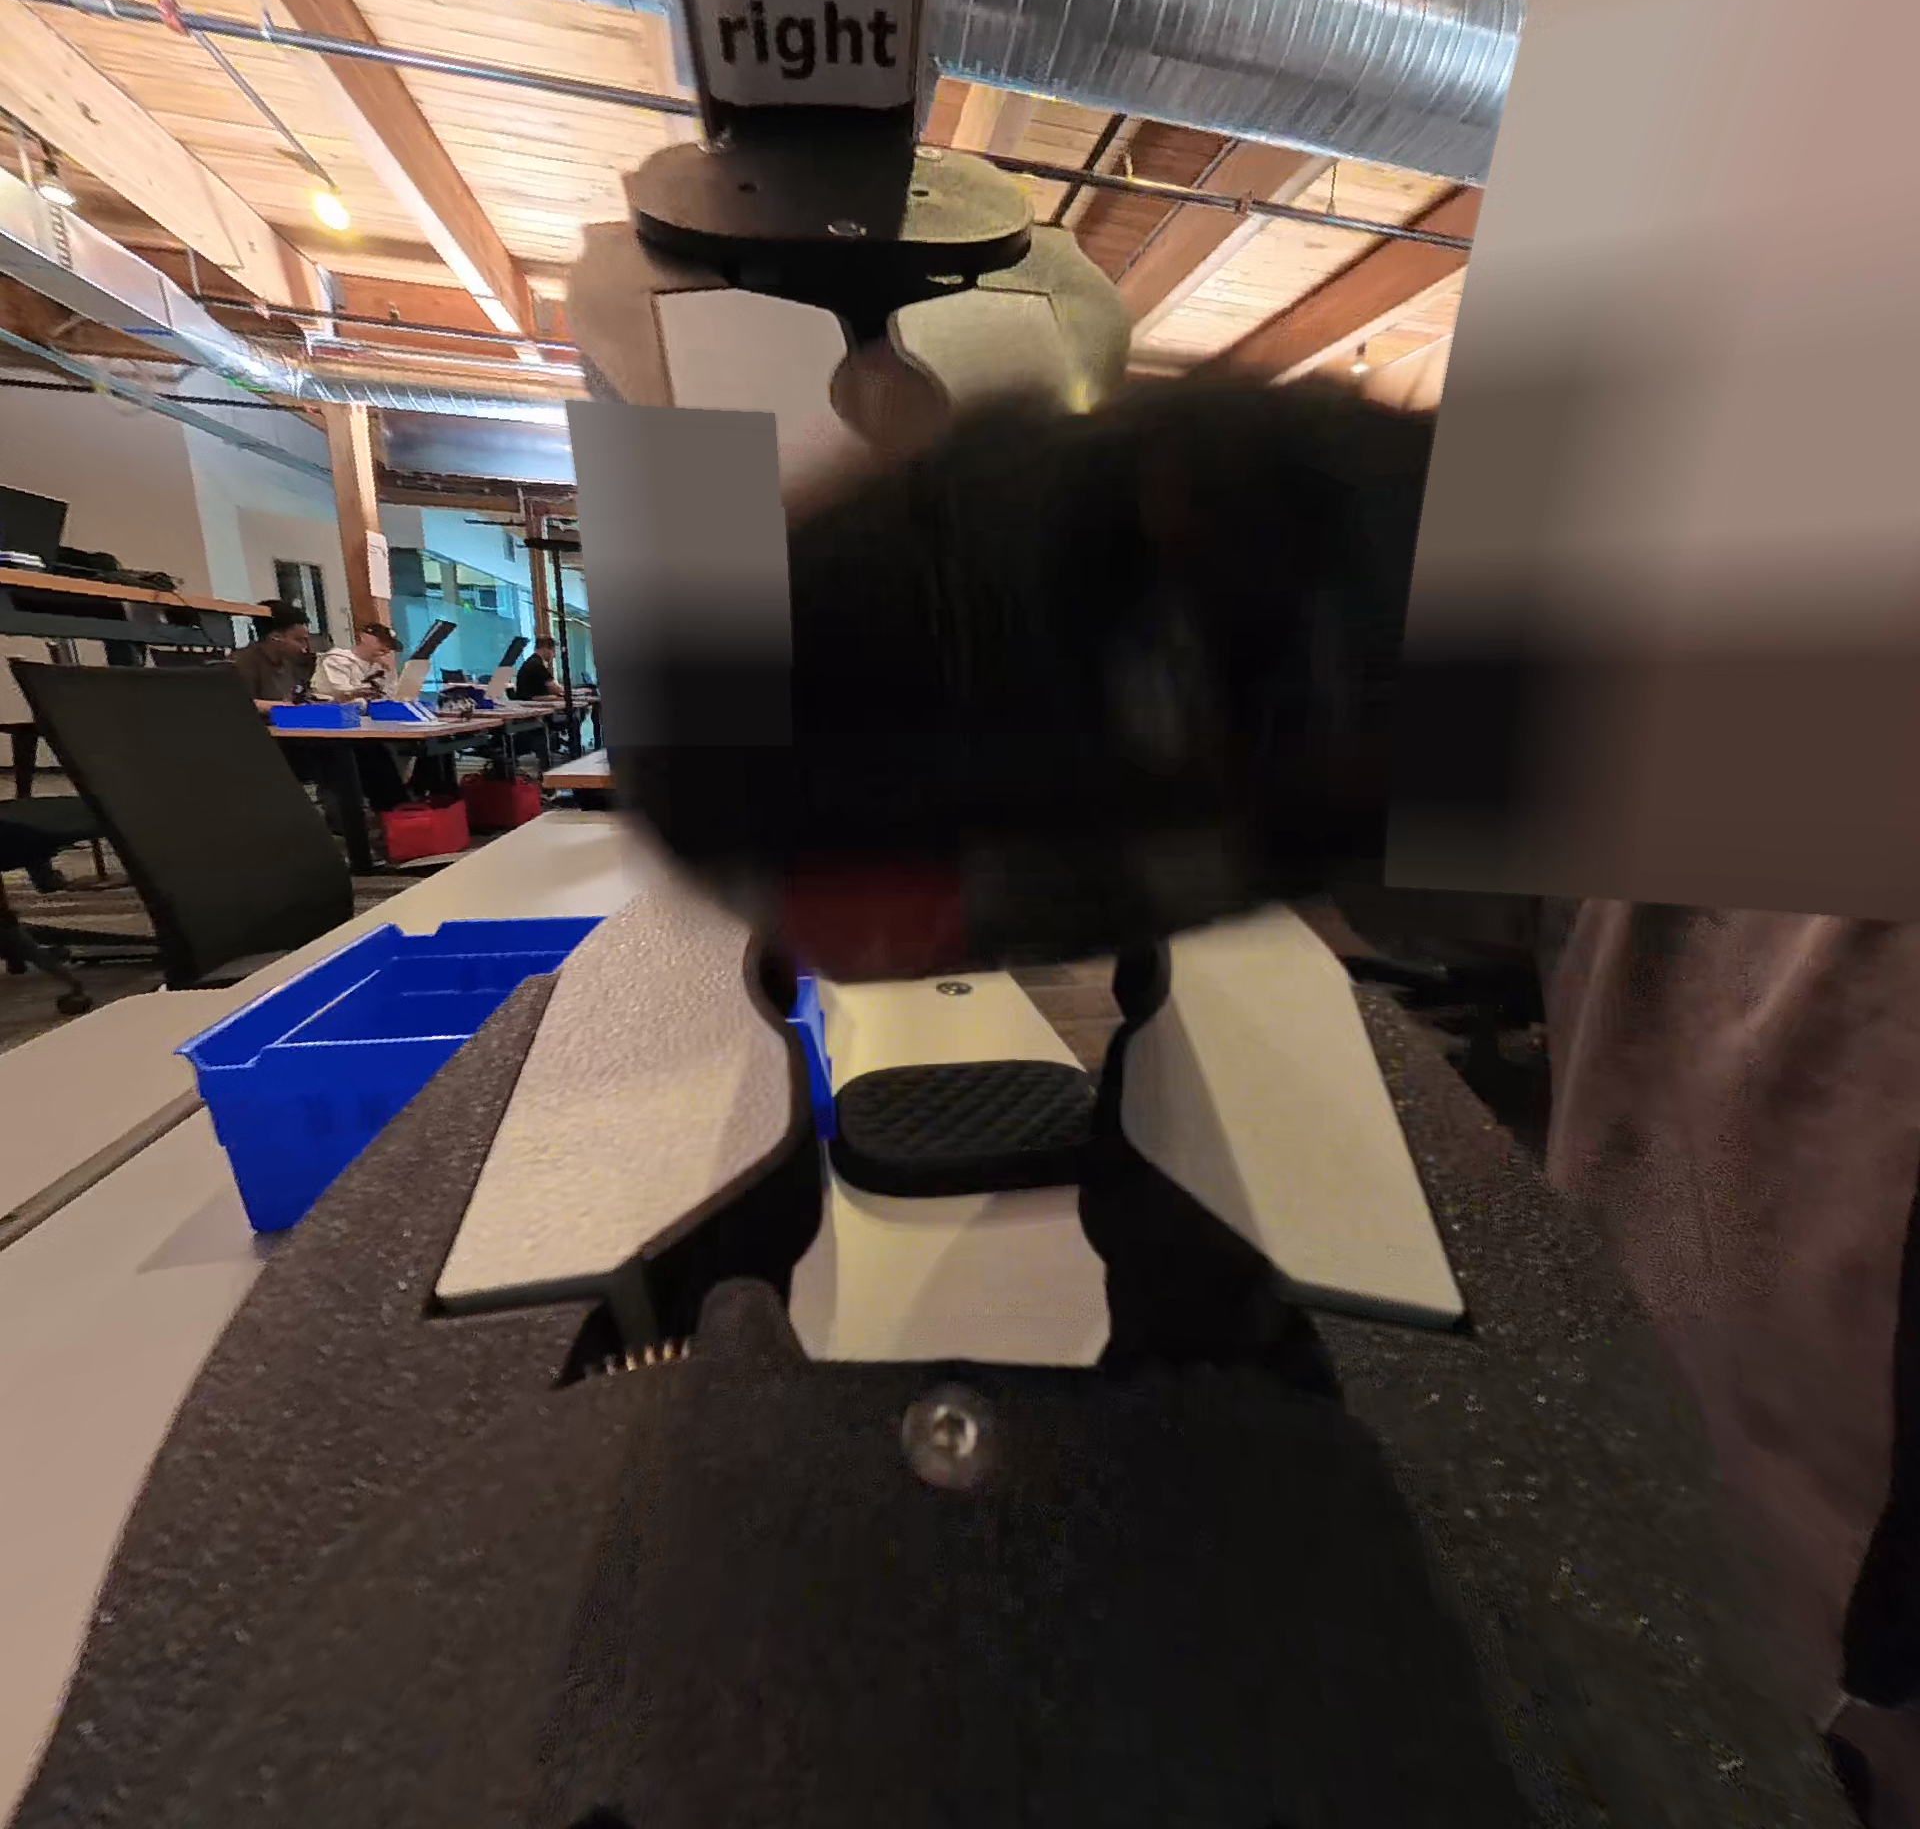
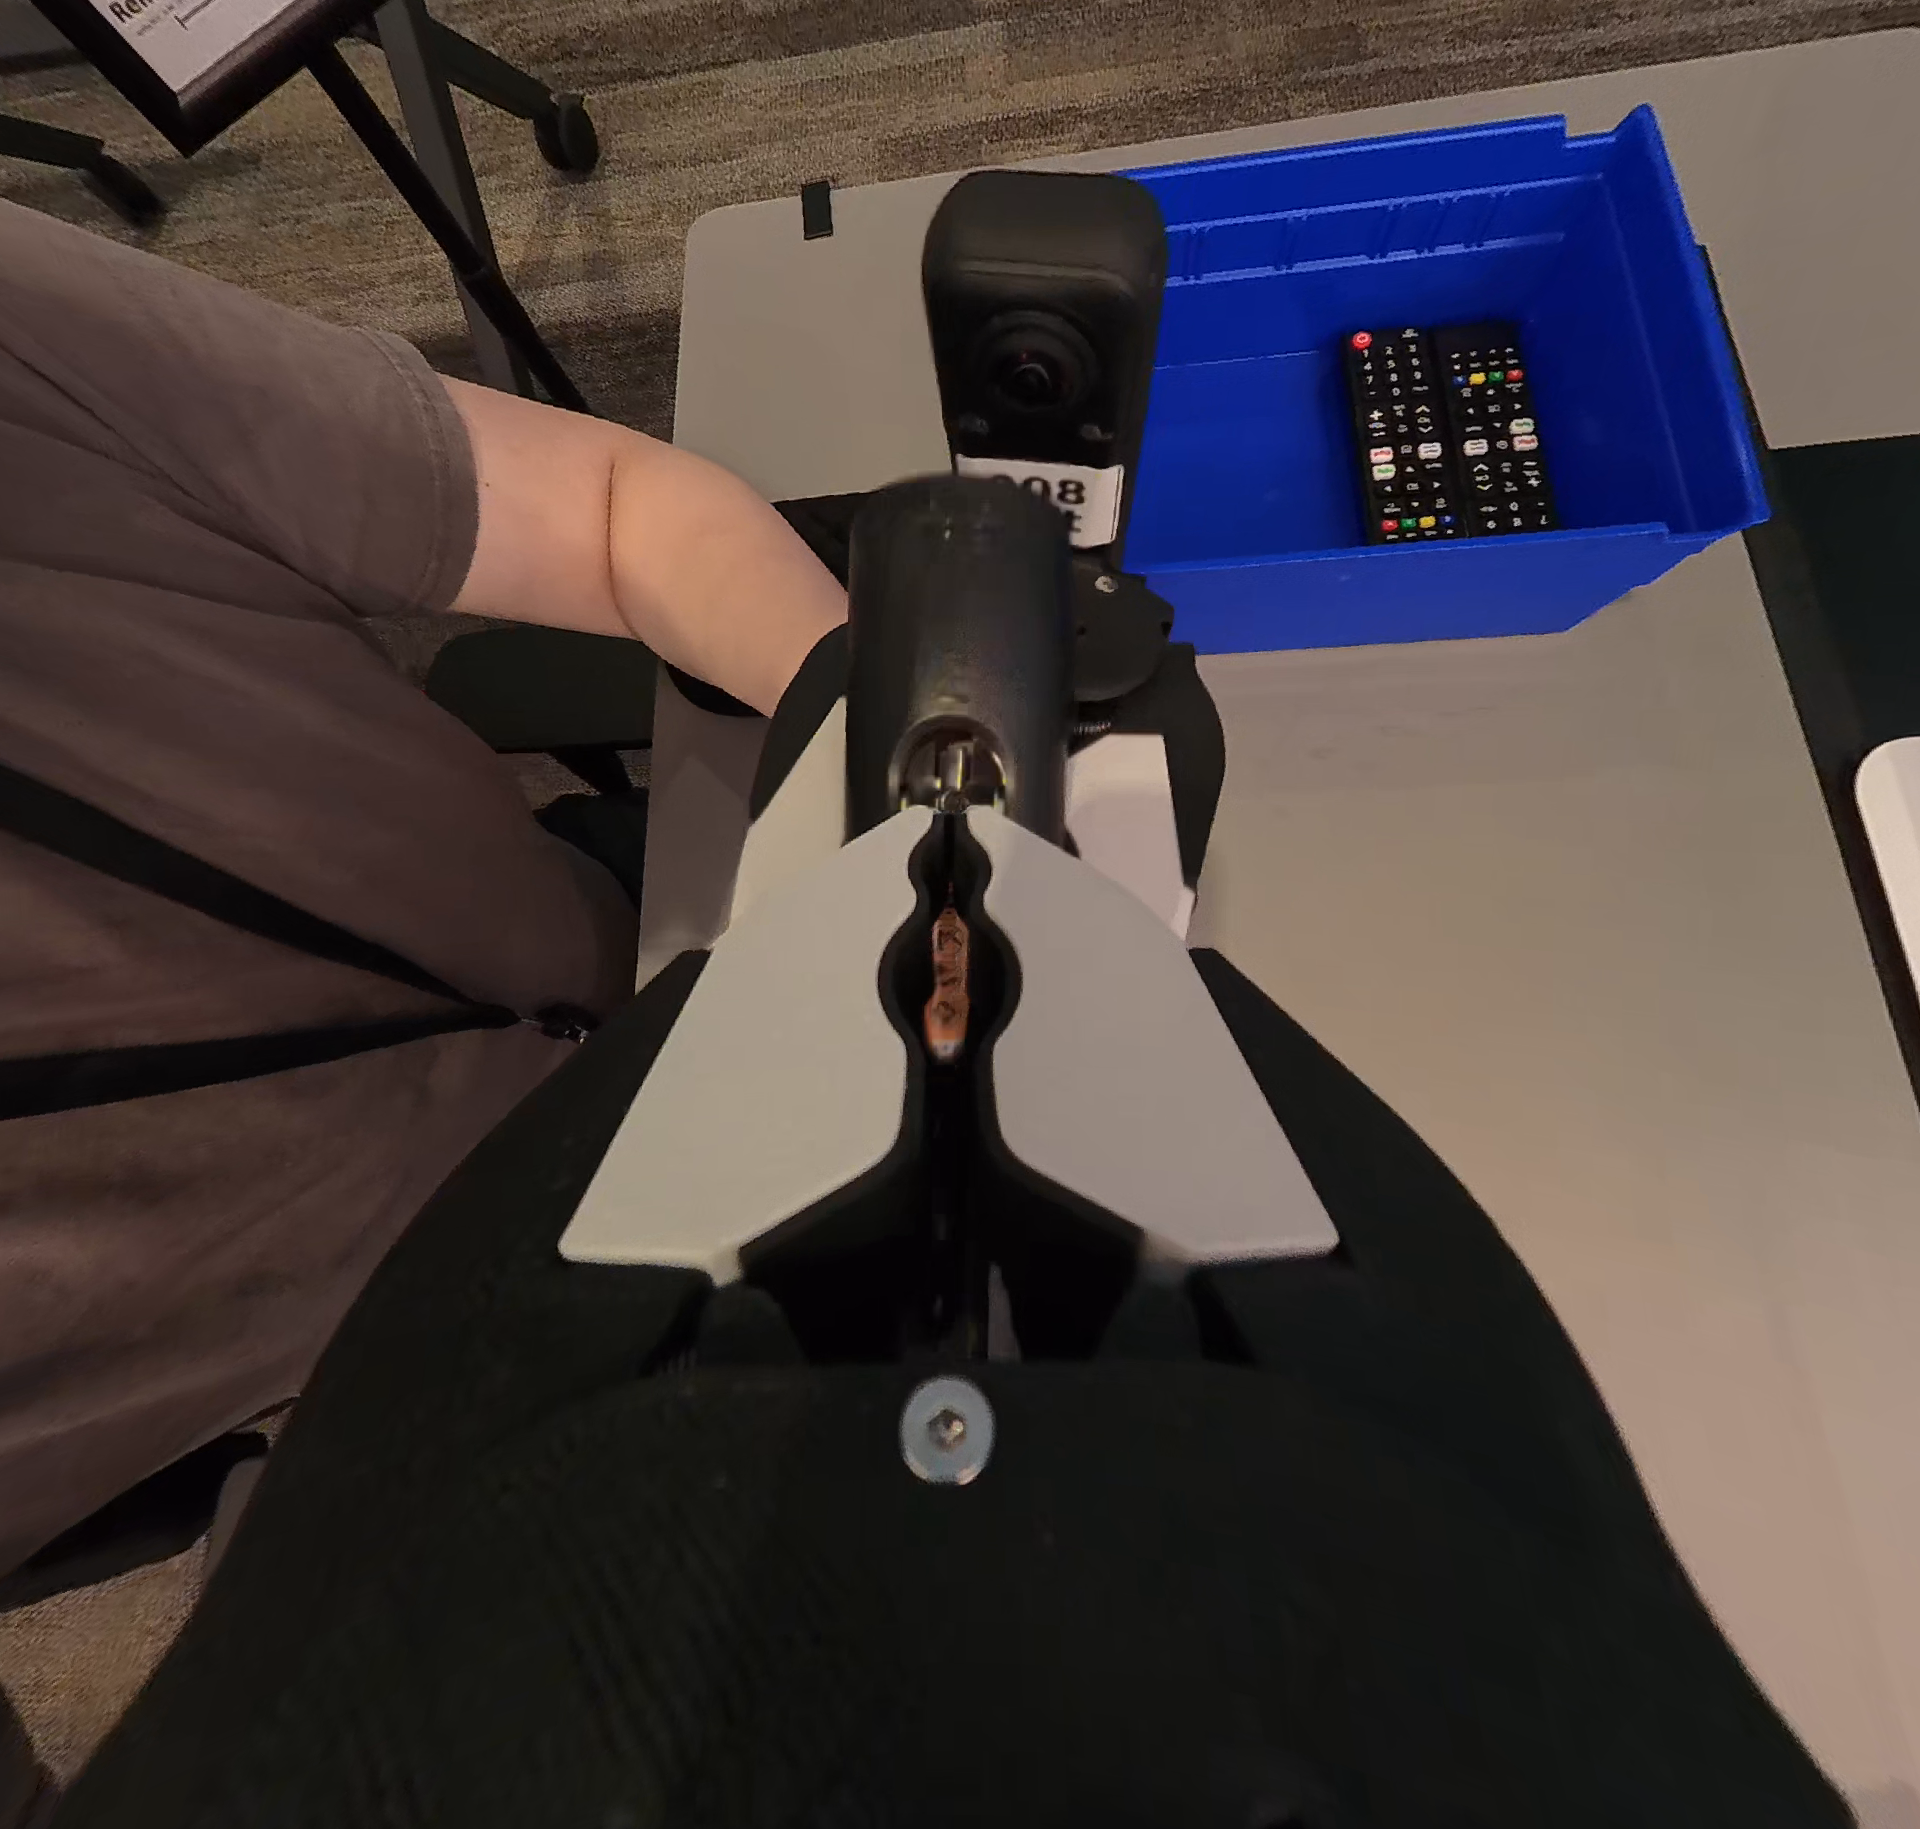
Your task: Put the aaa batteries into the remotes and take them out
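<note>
The battery [image 2: 948, 979], a thin orange one, sat pinched in the slot between the shut fingers of the right gripper [image 2: 948, 823], its far end aimed at the open mouth of a black tube [image 2: 956, 626] just ahead; the left gripper [image 1: 951, 958] had its jaws set apart on either side of that tube and seemed to be clamped on it, though blur hid the contact. The 2 remotes [image 2: 1449, 434] lay side by side, buttons up, inside the blue bin [image 2: 1351, 595] on the grey table [image 2: 1455, 844], well apart from both grippers; their backs were hidden, so whether they held batteries could not be told. As a judgement, the remote work looked barely begun or parked: neither remote was in hand, and only 1 battery was in play.

Only the right wrist view showed the battery, the remotes, the tube's open end and the person's arm [image 2: 675, 543]. The left wrist view gave the tube as a dark smear, showed the bin only from outside, and alone showed a black chair [image 1: 187, 823] beyond the table.
</note>
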A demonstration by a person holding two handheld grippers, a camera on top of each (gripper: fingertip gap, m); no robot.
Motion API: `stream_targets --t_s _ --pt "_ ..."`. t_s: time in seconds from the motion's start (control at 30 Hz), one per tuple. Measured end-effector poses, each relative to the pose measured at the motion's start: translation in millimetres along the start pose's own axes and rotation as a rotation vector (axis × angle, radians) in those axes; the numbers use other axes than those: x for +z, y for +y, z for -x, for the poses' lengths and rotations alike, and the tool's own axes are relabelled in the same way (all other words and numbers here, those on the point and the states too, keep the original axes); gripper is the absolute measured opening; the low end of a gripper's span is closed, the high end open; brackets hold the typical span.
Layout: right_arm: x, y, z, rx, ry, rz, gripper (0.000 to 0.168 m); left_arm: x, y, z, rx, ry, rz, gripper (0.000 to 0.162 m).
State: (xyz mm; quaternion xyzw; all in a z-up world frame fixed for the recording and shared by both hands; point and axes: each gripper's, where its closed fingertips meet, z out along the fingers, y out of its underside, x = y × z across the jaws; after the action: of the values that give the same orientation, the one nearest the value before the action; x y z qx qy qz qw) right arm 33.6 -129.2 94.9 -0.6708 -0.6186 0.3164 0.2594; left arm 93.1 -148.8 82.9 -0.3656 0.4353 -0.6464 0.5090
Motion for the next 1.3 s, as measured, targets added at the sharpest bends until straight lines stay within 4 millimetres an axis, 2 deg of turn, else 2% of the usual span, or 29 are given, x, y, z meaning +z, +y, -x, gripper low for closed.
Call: stream_targets --t_s 0.1,0.17,0.33,0.53,0.77,0.93,0.97,1.03,1.1,1.2,1.3 --pt "-7.7 -3.4 -2.8 -0.002 0.024 -0.021 0.002 -4.3 -7.4 4.2 -0.008 0.001 -0.013 0.060" --pt "-4.7 -8.5 -3.6 -0.028 0.042 -0.033 0.002 -3.6 -10.2 4.4 0.009 -0.006 -0.026 0.060" --pt "12.4 0.1 -6.7 -0.041 0.037 0.004 0.002 0.1 5.2 4.8 0.005 -0.017 0.033 0.059" --pt "13.9 3.3 -7.9 -0.046 0.029 0.015 0.002 -0.1 8.3 8.3 0.045 -0.052 0.053 0.060" --pt "18.4 7.5 -10.0 -0.035 0.028 0.046 0.002 3.0 12.3 7.6 -0.005 -0.040 0.048 0.062" --pt "15.5 14.8 -16.5 -0.043 0.070 0.095 0.001 -1.7 2.4 11.8 -0.045 -0.057 -0.020 0.067" --pt "17.2 21.9 -16.6 -0.054 0.071 0.133 0.001 -3.5 -4.7 12.9 -0.039 -0.064 -0.053 0.069" --pt "22.7 22.0 -21.3 -0.059 0.107 0.103 0.001 -9.9 -11.4 19.1 -0.029 -0.093 -0.050 0.068" --pt "24.2 21.9 -29.7 -0.064 0.160 0.077 0.001 -11.9 -4.6 25.6 -0.057 -0.097 0.001 0.067" --pt "27.5 36.5 -38.9 -0.059 0.191 0.086 0.000 -11.5 17.1 33.6 -0.135 -0.095 0.078 0.067" --pt "30.6 48.9 -44.2 0.004 0.174 0.012 0.000 -11.3 31.3 38.9 -0.184 -0.095 0.123 0.066"
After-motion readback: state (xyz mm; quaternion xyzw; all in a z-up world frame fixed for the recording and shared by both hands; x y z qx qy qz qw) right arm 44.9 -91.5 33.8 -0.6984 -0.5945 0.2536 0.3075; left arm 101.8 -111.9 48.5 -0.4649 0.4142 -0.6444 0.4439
